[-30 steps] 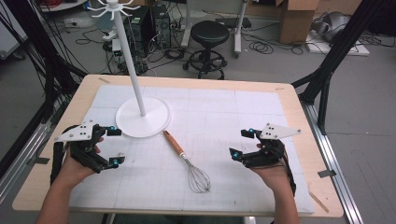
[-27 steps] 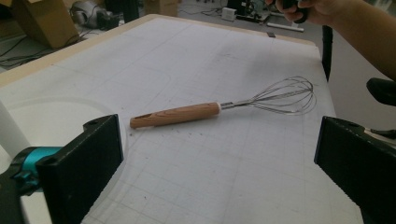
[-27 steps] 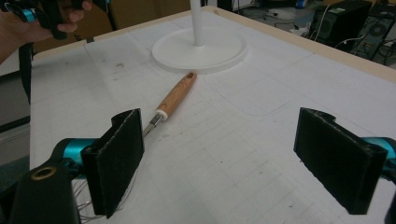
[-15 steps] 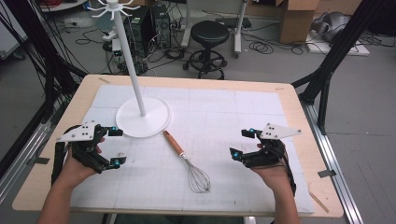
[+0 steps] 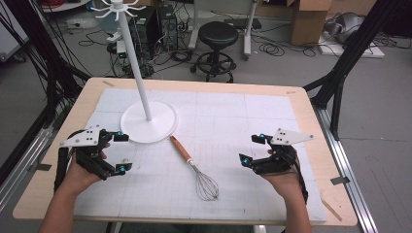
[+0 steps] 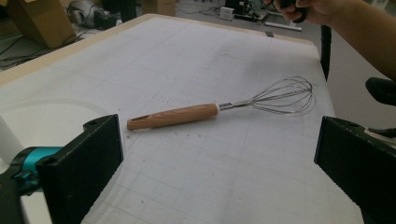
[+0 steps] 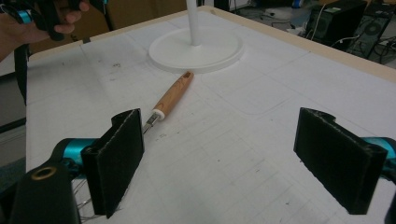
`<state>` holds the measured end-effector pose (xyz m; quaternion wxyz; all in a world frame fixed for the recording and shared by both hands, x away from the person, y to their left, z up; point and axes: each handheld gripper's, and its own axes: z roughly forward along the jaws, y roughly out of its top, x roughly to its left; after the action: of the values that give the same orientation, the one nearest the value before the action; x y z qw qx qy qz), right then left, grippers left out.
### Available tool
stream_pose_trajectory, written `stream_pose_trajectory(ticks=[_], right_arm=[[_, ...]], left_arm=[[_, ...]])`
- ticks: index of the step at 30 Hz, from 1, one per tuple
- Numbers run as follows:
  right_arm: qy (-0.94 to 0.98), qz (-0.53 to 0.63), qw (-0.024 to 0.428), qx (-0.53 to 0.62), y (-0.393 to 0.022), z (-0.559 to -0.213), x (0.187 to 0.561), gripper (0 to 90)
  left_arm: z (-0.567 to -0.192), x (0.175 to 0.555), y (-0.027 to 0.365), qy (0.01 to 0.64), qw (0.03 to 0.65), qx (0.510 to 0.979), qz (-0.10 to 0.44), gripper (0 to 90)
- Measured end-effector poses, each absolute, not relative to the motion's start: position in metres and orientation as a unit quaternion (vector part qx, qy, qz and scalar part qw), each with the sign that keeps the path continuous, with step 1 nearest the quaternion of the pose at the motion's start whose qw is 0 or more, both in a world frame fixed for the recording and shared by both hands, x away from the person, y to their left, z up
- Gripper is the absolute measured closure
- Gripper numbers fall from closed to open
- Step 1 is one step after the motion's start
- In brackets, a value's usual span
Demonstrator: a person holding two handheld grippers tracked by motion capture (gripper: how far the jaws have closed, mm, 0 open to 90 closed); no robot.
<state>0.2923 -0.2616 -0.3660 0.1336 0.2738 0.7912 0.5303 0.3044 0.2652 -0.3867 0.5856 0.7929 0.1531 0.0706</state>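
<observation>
A whisk (image 5: 193,165) with a wooden handle and wire loops lies flat on the white gridded mat (image 5: 252,126), its handle end toward the round base of a white stand (image 5: 148,122). In the left gripper view the whisk (image 6: 219,108) lies ahead of the jaws, which stand wide apart. My left gripper (image 5: 120,152) rests open at the mat's left, apart from the whisk. My right gripper (image 5: 251,149) rests open at the right. In the right gripper view the whisk's handle (image 7: 173,94) points toward the stand's base (image 7: 196,49).
The stand's thin white pole (image 5: 133,58) rises from its base to hooks (image 5: 115,8) at the top. The mat covers a wooden table (image 5: 194,85). A black stool (image 5: 217,43), boxes and cables lie on the floor beyond the table's far edge.
</observation>
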Motion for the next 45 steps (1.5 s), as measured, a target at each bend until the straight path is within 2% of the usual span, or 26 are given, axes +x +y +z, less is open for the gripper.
stream_pose_trajectory(ticks=[11,27,32,39,45], right_arm=[[0.793,0.529,0.132,0.272,-0.257,-0.366,0.291,15.0],[0.816,0.499,0.105,0.272,-0.237,-0.38,0.297,14.9],[0.811,0.501,0.114,0.278,-0.242,-0.38,0.296,15.0],[0.787,0.541,0.157,0.25,-0.251,-0.342,0.275,15.0],[0.796,0.523,0.146,0.268,-0.25,-0.355,0.282,15.0]], left_arm=[[-0.386,0.304,0.26,0.148,0.586,0.794,0.067,1.7],[-0.395,0.308,0.255,0.154,0.573,0.803,0.059,1.8],[-0.394,0.308,0.255,0.155,0.576,0.8,0.062,1.7],[-0.38,0.302,0.263,0.145,0.599,0.784,0.075,1.7],[-0.388,0.305,0.255,0.151,0.576,0.8,0.068,1.7]])
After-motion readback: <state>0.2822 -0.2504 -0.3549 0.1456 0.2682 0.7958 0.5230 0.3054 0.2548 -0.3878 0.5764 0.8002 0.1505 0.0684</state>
